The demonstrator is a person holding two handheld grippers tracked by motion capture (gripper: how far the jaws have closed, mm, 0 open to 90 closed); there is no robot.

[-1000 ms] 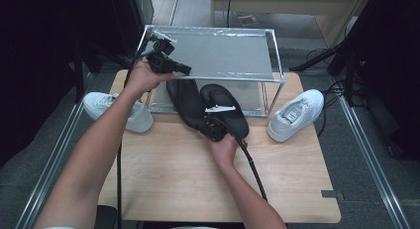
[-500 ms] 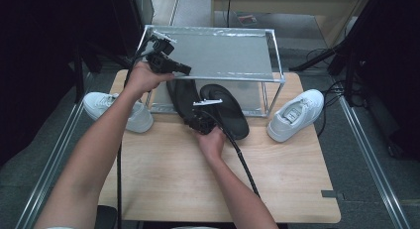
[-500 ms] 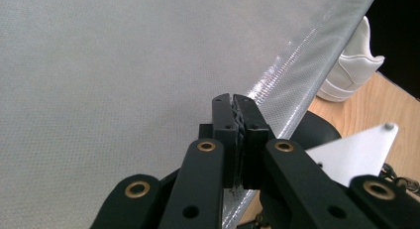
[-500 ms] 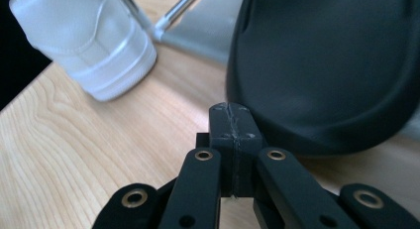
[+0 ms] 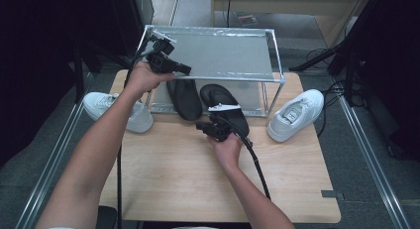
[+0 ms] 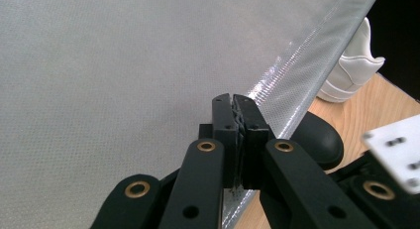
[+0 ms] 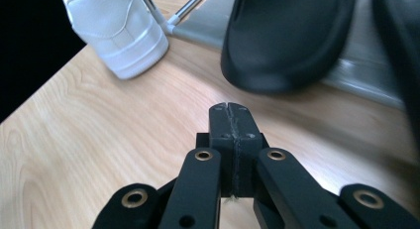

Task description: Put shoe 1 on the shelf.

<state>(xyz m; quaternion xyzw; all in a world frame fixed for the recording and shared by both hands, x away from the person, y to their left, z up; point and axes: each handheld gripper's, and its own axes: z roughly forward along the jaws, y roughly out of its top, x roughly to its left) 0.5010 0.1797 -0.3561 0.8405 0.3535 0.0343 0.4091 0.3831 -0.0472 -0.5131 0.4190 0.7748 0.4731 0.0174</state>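
Note:
My left gripper (image 5: pixel 186 69) is shut and empty, held just over the front left edge of the metal rack's grey top shelf (image 5: pixel 223 50); its closed tips (image 6: pixel 233 102) hover above the shelf (image 6: pixel 109 65). My right gripper (image 5: pixel 200 126) is shut and empty, low over the wooden table (image 5: pixel 188 174) and pointing left. Two black slippers (image 5: pixel 185 97) (image 5: pixel 225 102) lie half under the rack. Just beyond the right gripper's closed tips (image 7: pixel 230 110) is one slipper's end (image 7: pixel 287 35).
A white sneaker (image 5: pixel 116 110) lies at the rack's left, off the table's left edge, and another (image 5: pixel 294 115) at the rack's right (image 6: pixel 354 65). The rack's lower shelf (image 7: pixel 356 75) holds the slippers. Cables trail from both grippers toward the person.
The right gripper swung left and toward the slippers half a second ago, then came back toward the person. The left gripper has stayed over the shelf edge.

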